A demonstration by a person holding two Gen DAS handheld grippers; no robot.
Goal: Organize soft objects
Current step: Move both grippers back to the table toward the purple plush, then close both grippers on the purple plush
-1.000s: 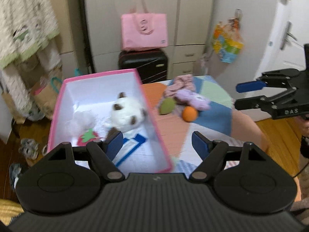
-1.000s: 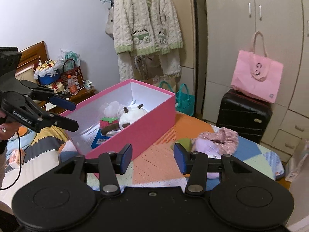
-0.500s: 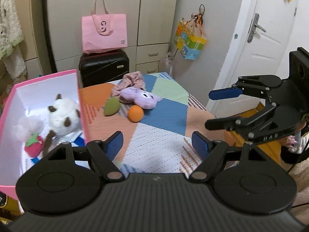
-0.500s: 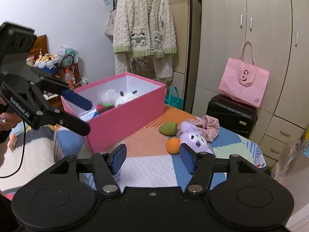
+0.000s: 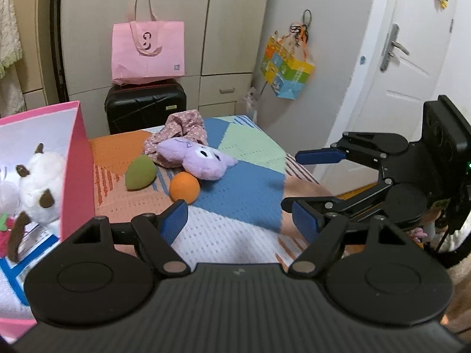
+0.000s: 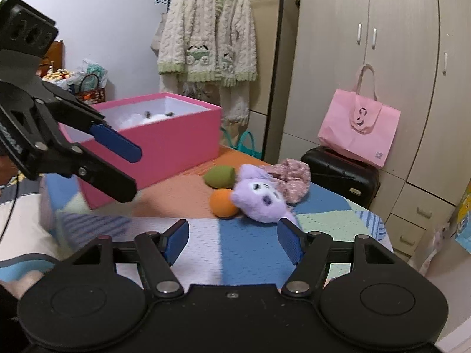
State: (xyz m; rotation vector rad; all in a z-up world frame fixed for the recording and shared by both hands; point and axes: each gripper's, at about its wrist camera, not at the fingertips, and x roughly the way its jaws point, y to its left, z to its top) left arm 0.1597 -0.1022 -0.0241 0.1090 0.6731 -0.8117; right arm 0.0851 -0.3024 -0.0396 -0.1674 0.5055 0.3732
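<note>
Loose on the patchwork bed cover lie a purple plush [image 5: 200, 158] [image 6: 262, 200], an orange ball [image 5: 184, 188] [image 6: 223, 203], a green soft toy [image 5: 140, 173] [image 6: 220, 176] and a floral cloth [image 5: 184, 128] [image 6: 291, 176]. The pink box [image 5: 76, 161] [image 6: 164, 144] stands left of them and holds a white plush [image 5: 41, 182]. My left gripper [image 5: 241, 220] [image 6: 129, 170] is open and empty, just short of the ball. My right gripper [image 6: 233, 241] [image 5: 303, 181] is empty too; its jaws are opening, with the purple plush just beyond them.
A pink tote bag [image 5: 147, 50] sits on a black suitcase [image 5: 145, 107] behind the bed, against wardrobes. The bed's right edge [image 5: 306, 176] drops to a wooden floor beside a white door [image 5: 406, 67]. A knitted cardigan [image 6: 209, 38] hangs behind the box.
Both views swung away from the box toward the loose toys and came lower and closer to the bed. The right gripper's jaws spread wider.
</note>
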